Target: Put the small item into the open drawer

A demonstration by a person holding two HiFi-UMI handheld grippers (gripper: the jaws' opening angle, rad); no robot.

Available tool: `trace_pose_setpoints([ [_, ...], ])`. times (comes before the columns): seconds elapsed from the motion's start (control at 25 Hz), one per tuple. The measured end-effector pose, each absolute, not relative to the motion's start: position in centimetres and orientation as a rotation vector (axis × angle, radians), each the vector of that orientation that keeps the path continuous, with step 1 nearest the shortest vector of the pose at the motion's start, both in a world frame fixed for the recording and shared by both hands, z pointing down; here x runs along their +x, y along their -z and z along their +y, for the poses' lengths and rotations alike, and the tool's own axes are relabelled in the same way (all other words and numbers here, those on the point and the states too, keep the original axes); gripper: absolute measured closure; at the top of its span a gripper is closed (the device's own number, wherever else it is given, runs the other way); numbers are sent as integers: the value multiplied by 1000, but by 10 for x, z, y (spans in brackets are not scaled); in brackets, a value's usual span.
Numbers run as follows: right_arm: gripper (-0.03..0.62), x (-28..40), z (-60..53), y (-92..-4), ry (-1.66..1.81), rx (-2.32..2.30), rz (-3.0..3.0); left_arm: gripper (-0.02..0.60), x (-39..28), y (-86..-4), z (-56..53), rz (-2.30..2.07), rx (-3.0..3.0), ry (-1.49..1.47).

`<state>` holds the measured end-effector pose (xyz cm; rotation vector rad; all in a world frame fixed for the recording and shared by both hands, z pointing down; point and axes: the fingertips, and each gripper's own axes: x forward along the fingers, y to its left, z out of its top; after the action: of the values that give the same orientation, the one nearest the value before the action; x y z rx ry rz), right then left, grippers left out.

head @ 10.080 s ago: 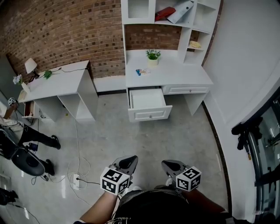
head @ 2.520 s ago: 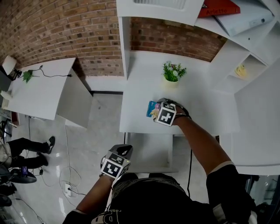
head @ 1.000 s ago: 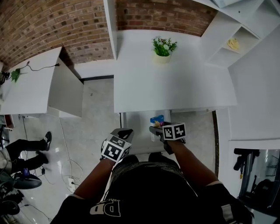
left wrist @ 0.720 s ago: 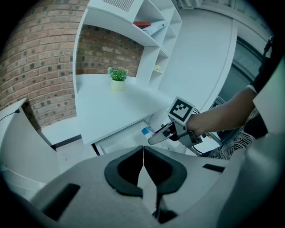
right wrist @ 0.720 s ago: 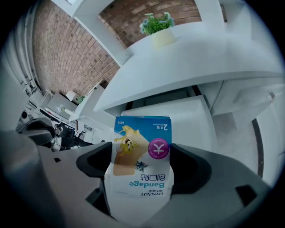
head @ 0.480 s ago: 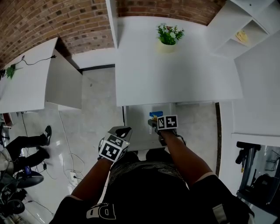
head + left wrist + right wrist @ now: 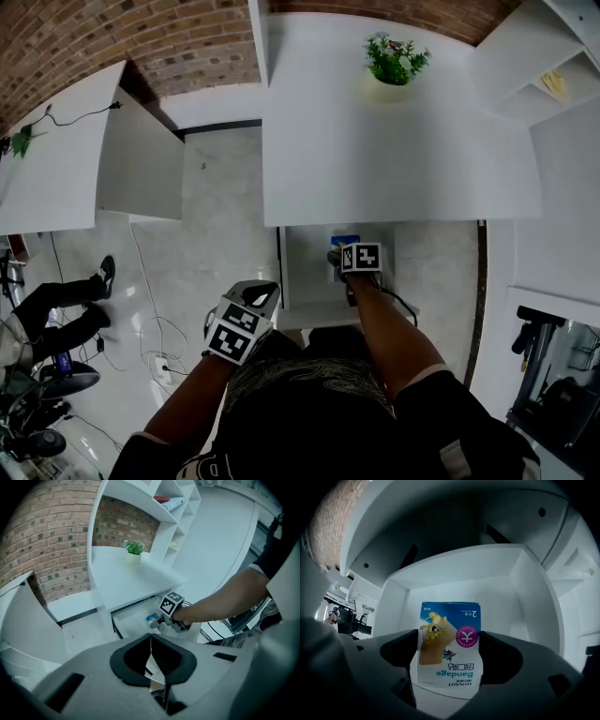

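Head view: looks straight down on a white desk [image 7: 394,141] with a little green plant [image 7: 396,58] at the back. Just below the desk's front edge, an open drawer [image 7: 309,272]. Over the drawer, the right claw [image 7: 337,257], gripping a small blue packet [image 7: 346,240]. Lower down and to the left, the left claw [image 7: 263,291], beside the drawer but not touching it. Far off to the left, another white table [image 7: 56,159], a brick wall [image 7: 141,37] behind it, wires [image 7: 155,323] on the floor and somebody's legs [image 7: 66,300].

Left gripper view: shows the left claw [image 7: 151,641] pinched shut, black tips pressed together along 1 thin line, with nothing held. Past it, the right claw [image 7: 158,624] with the packet [image 7: 152,618] inside the drawer [image 7: 129,620], under the desk [image 7: 126,578] with the plant [image 7: 134,548].

Right gripper view: shows the right claw [image 7: 449,656] squeezing the packet [image 7: 450,630] by its 2 long sides, 1 tip on each side. Held flat toward the camera, print upside down: the word "Bandage", a purple circle, a cartoon picture. All around, the white inside of the drawer [image 7: 525,597], with a back wall behind the packet and side walls left and right. Cannot tell if the packet touches the drawer's bottom.
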<state>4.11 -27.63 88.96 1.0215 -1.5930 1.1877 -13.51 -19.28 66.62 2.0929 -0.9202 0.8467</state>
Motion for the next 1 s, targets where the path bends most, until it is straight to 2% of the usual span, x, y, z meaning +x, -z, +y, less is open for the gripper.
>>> trace_pose_setpoints([
  [0.56, 189, 35, -278, -920, -1024, 985, -1563, 563, -163, -684, -187, -940, 2044, -834],
  [1.0, 189, 36, -272, -873, -966, 952, -1614, 563, -149, -657, -198, -924, 2119, -790],
])
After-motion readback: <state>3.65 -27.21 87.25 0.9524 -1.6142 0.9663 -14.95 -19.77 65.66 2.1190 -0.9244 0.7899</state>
